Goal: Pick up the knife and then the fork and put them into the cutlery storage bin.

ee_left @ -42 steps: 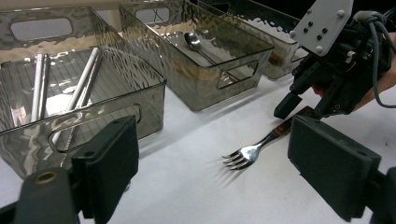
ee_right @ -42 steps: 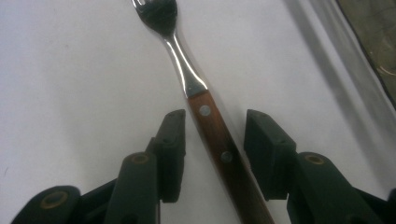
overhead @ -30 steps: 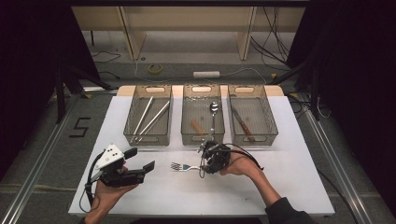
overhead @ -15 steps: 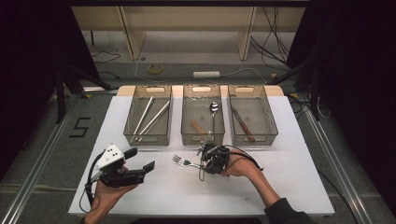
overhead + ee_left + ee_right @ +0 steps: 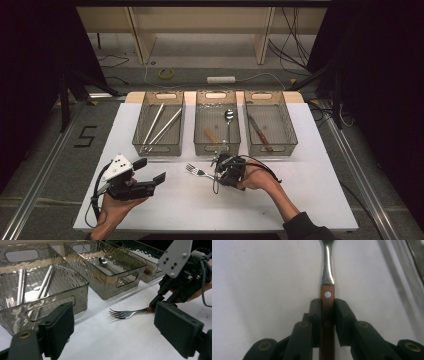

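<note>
Right tongs (image 5: 327,312) clamping fork (image 5: 327,290) handle

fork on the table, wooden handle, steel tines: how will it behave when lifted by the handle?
The fork looks stiff: a one-piece steel neck riveted into wood, so it should not flex. The right gripper has just been closing, with the flat wooden handle between its pads; flat faces probably resist rolling and slipping. It is gripped at the handle, so the tine end may droop if the hold is loose.

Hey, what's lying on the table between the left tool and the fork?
Nothing: in the high view, the white table is bare between the left tool and the fork; the left gripper view shows the same.
</note>
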Tool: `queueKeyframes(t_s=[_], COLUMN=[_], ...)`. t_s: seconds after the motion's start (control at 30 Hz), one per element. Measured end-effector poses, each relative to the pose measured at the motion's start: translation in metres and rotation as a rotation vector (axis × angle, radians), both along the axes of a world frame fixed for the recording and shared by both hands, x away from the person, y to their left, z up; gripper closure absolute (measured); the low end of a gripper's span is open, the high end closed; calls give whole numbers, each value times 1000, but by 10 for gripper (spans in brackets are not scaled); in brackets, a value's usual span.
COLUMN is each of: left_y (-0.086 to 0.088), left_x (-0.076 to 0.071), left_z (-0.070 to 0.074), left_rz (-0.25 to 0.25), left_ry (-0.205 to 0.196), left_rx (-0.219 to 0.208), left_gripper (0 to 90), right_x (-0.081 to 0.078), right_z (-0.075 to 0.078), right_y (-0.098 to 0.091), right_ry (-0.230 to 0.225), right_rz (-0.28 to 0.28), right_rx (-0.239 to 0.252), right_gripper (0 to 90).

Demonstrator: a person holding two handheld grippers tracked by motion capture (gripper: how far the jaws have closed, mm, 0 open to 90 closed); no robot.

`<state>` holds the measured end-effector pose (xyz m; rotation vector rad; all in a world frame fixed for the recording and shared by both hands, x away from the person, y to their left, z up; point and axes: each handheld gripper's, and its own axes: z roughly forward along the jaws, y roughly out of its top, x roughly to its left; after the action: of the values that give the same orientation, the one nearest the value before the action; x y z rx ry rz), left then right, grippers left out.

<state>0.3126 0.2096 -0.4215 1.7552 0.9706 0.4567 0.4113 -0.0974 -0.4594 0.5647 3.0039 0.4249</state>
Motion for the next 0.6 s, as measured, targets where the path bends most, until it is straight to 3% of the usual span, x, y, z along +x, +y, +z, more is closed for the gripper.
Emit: queueKeyframes(t_s=[0.6], left_y=[0], left_x=[0], left_z=[0], left_rz=[1], left_ry=[0], left_rx=[1], left_gripper=[161], right_x=[3], right_z=[6], right_y=[-8], right_ry=[6], right_rz=[-22], right_rx=[42], right_gripper=[775])
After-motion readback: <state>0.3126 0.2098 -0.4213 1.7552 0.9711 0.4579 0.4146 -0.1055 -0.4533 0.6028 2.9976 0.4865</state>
